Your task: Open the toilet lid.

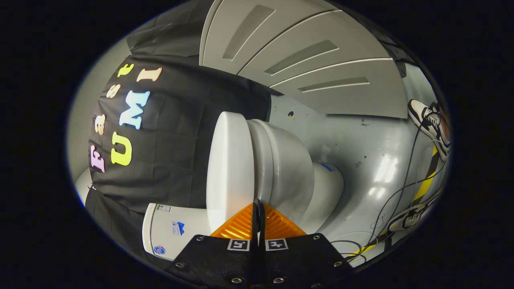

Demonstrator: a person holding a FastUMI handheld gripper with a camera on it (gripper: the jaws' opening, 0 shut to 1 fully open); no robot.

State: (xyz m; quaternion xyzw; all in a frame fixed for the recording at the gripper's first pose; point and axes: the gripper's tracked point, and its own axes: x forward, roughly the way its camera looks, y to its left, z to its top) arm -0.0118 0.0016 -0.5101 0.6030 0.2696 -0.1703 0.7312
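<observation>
The view is rolled on its side. A white toilet stands on the grey floor, its lid (229,168) lying flat against the seat (262,160) and bowl (289,168). The tank (170,230) with small stickers sits behind the lid, against the black cloth wall. My gripper (258,205) is shut, its two fingers pressed together with nothing between them. The tips sit right at the front rim of the toilet, at the seam where the lid meets the seat. Whether they touch the rim I cannot tell.
The toilet's pedestal (327,188) rests on the glossy grey floor (361,148). A grey panelled wall (313,60) rises beyond it. A person's two sneakers (429,120) (409,216) stand on the floor beside black cables (405,180) and yellow-black tape (425,184).
</observation>
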